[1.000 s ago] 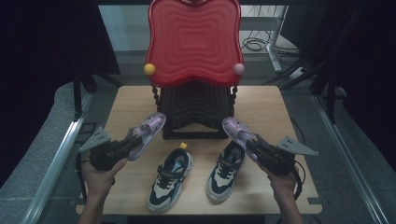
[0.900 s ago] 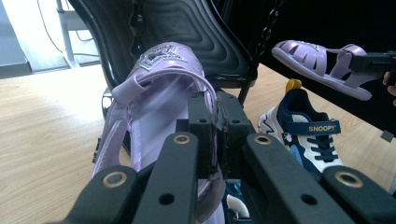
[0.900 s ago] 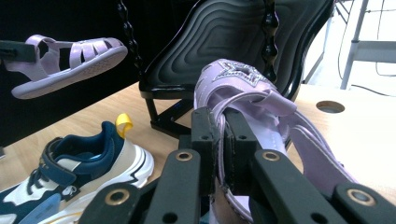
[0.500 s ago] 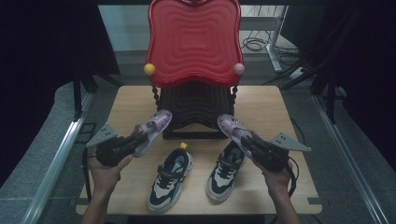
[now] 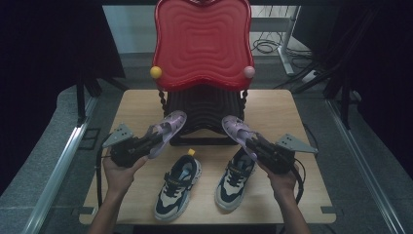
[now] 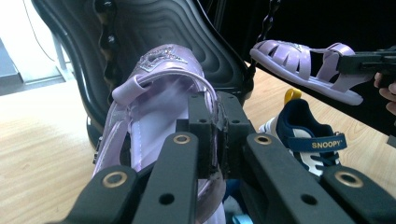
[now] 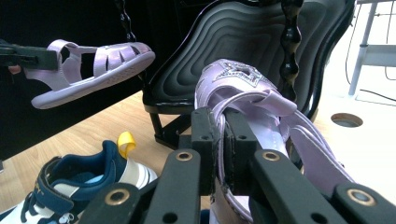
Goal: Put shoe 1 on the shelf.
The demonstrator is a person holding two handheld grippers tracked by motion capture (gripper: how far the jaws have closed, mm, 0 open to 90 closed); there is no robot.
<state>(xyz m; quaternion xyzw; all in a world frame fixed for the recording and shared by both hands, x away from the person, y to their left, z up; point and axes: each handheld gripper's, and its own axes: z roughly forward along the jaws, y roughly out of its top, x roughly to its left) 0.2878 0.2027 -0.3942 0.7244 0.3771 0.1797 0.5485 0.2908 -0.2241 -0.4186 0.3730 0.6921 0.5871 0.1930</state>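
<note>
Each hand holds up one lilac sandal in front of a black ribbed stand [image 5: 202,105]. My left gripper [image 5: 154,138] is shut on the back strap of the left sandal [image 5: 169,127], whose toe points at the stand. In the left gripper view the jaws [image 6: 217,135] pinch that strap and the sandal [image 6: 159,93] has a glittery star. My right gripper [image 5: 250,142] is shut on the right sandal [image 5: 235,128]. The right gripper view shows this grip [image 7: 219,140] on the strap of its sandal [image 7: 238,88].
A red wavy panel [image 5: 202,44] with a yellow and a pink knob tops the stand. Two navy-and-white sneakers [image 5: 178,187] [image 5: 236,178] lie on the wooden table [image 5: 272,105] near the front edge, under the hands. Cables and a grey floor lie beyond.
Both hands have carried their sandals inward and a little forward, so the toes now sit closer to the black stand. The sneakers have not moved.
</note>
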